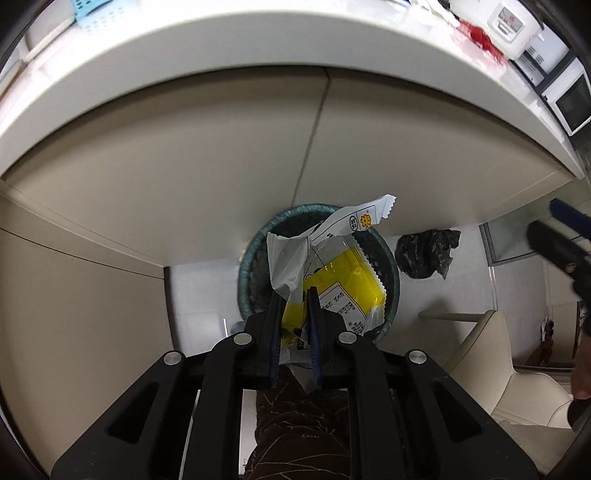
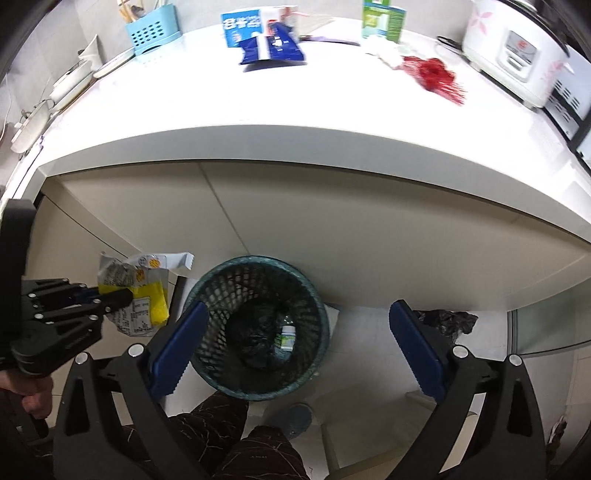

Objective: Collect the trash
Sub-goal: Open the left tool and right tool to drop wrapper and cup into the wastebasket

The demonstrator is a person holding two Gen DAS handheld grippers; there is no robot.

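A crumpled yellow-and-white snack wrapper (image 1: 334,273) hung pinched between the closed fingers of the left gripper (image 1: 293,295), held in the air over the rim of a dark green mesh wastebasket (image 2: 258,328) that stood on the pale tiled floor at the foot of a beige cabinet (image 1: 221,177). Seen from the right wrist camera, the wrapper sat just left of the basket, above its level. The right gripper (image 2: 299,328) hung over the basket with its blue-padded fingers (image 2: 177,347) spread wide and holding nothing. Inside the basket lay a black plastic bag (image 2: 255,339) and a small white bottle with a green label (image 2: 287,336). A second black bag (image 1: 426,253) lay crumpled on the floor to the right of the basket. Farther off, the white countertop (image 2: 258,107) carried a blue-and-white package (image 2: 271,48), a green carton (image 2: 382,20), a red shredded bundle (image 2: 436,75), a white rice cooker (image 2: 513,48) at far right and a light blue perforated holder (image 2: 151,31) at far left. The person's brown patterned trousers (image 2: 236,439) showed at the near edge.
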